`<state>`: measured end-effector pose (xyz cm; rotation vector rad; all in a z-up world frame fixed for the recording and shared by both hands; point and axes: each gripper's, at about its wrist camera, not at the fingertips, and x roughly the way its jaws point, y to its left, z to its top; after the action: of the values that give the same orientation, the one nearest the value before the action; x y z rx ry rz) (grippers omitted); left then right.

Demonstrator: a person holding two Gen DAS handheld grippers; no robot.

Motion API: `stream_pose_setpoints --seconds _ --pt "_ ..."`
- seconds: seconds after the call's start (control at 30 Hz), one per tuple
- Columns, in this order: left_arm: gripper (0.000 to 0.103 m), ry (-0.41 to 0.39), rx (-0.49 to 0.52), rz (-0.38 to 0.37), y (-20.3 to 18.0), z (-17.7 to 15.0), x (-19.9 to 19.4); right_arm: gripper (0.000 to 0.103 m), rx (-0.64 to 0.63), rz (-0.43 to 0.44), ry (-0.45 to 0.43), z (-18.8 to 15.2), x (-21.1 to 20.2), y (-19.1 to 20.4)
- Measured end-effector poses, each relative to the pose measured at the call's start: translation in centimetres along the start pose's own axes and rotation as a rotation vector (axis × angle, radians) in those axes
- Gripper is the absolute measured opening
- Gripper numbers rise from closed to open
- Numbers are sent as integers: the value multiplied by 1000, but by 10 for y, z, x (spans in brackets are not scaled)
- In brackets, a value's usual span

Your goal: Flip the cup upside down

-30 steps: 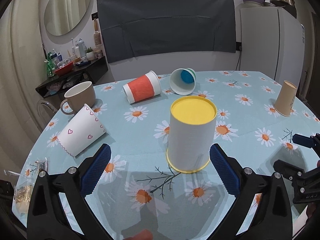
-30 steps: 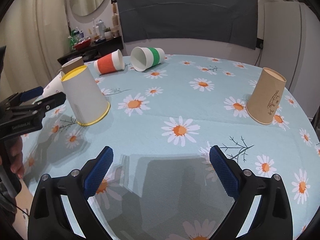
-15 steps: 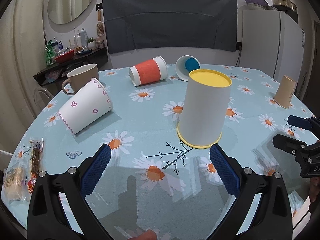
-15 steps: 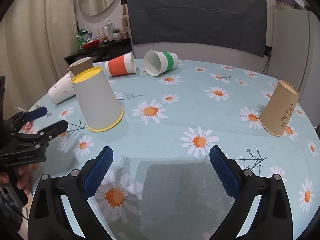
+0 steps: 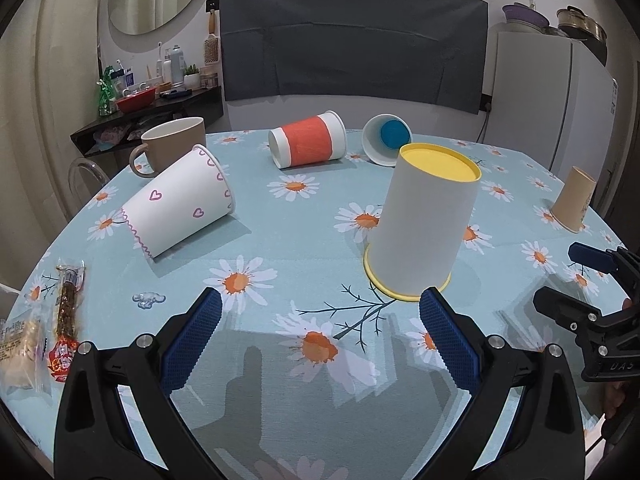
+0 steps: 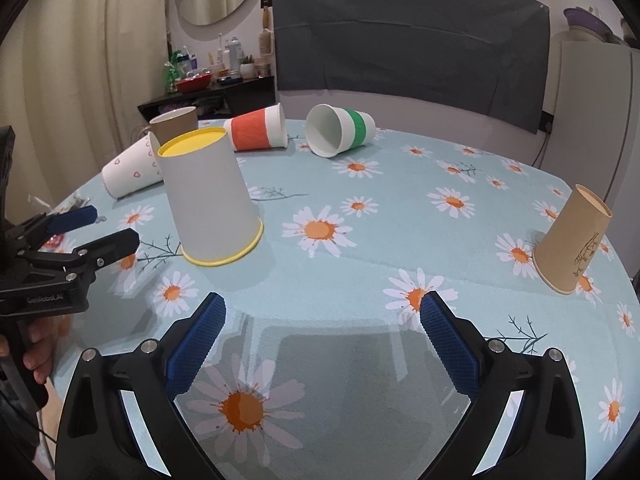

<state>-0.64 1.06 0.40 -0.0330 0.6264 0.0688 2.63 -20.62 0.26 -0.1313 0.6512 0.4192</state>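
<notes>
On the round table [image 5: 304,364] with its daisy cloth, I see several cups, and I go from the biggest thing down. Two already stand mouth-down: the white cup with the yellow rim [image 5: 424,228], just beyond my left gripper [image 5: 320,330], and the tan paper cup [image 6: 572,240] at the far right. Neither needs me. Three lie on their sides: the heart-print cup [image 5: 180,204] to the left, the orange-banded cup [image 5: 308,144] and the green-banded cup [image 6: 340,130] at the far edge. A brown mug [image 5: 172,146] stands upright far left.

My left gripper hangs released, jaws wide, holding nothing; my right gripper [image 6: 322,334] is likewise spread and empty over bare cloth.

I judge the heart-print cup the likeliest next one, being nearest my left side. To do it well, I would come in low across its body, pinch gently so the paper wall doesn't crush, lift clear, then rotate the mouth downward and set it flat, keeping away from the snack packets [image 5: 66,320] at the near-left edge.
</notes>
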Motion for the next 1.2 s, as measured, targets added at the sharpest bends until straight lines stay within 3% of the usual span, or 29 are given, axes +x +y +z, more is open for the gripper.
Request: stream_pose_setpoints --seconds 0.43,0.83,1.2 --pt "97 24 53 17 -8 -1 3 94 36 28 38 -1 6 -6" --pt "97 47 37 -29 -6 -1 6 94 37 30 34 -1 5 -6" --pt "97 33 41 -19 -7 -2 4 94 47 25 27 -1 4 -7"
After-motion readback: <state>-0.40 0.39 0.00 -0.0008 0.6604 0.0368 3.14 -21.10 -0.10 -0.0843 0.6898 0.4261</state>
